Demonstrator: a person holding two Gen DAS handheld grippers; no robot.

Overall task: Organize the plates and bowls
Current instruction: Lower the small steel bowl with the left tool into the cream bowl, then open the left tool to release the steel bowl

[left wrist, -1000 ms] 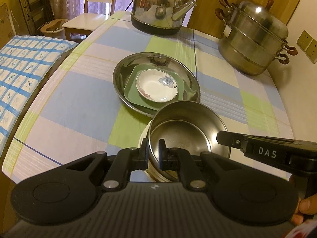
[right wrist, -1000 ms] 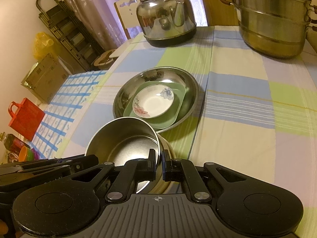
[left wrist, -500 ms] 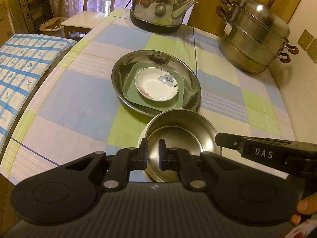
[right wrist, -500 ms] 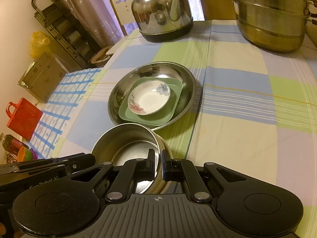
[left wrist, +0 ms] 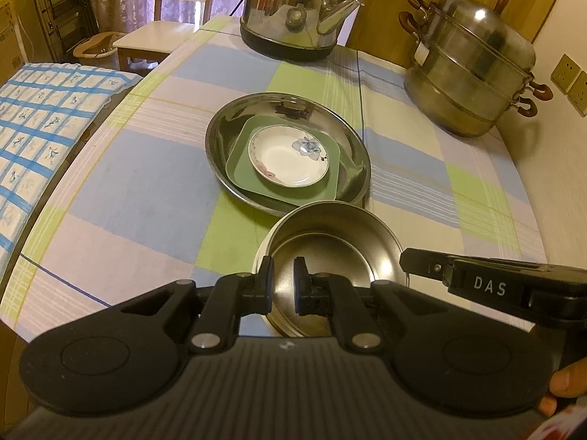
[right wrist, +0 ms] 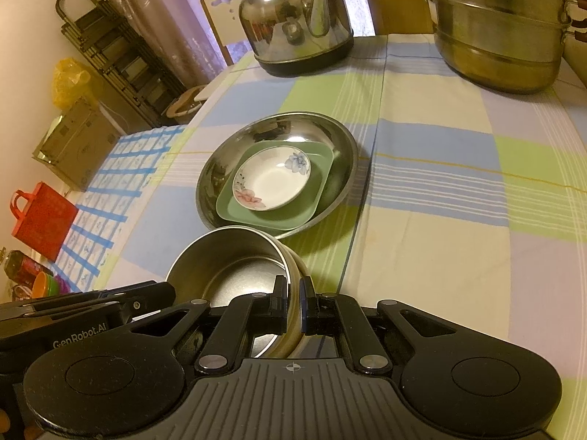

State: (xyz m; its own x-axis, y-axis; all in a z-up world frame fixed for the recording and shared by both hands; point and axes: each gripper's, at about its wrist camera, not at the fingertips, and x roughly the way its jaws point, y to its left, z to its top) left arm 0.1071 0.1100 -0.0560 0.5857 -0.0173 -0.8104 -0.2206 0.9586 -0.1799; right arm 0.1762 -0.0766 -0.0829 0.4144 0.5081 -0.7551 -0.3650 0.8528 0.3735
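A steel bowl [left wrist: 337, 249] [right wrist: 227, 267] is held near the table's front edge, over a pale bowl whose rim shows beneath it. My left gripper [left wrist: 283, 281] is shut on the steel bowl's near-left rim. My right gripper [right wrist: 292, 299] is shut on its right rim. Beyond it, a wide steel basin [left wrist: 227, 135] [right wrist: 341, 139] holds a green square plate [left wrist: 242, 176] [right wrist: 312, 198] with a white flowered dish [left wrist: 286, 157] [right wrist: 271, 179] on top.
A steel kettle [left wrist: 293, 11] [right wrist: 293, 25] stands at the back of the checked tablecloth [left wrist: 146, 183]. A stacked steamer pot [left wrist: 473, 69] [right wrist: 499, 25] stands at the back right. A chair [left wrist: 161, 36] and a blue-checked cloth [left wrist: 40, 117] are to the left.
Both grippers have pulled back and up a little with the steel bowl; the basin stack looks farther away. Both grips are unchanged.
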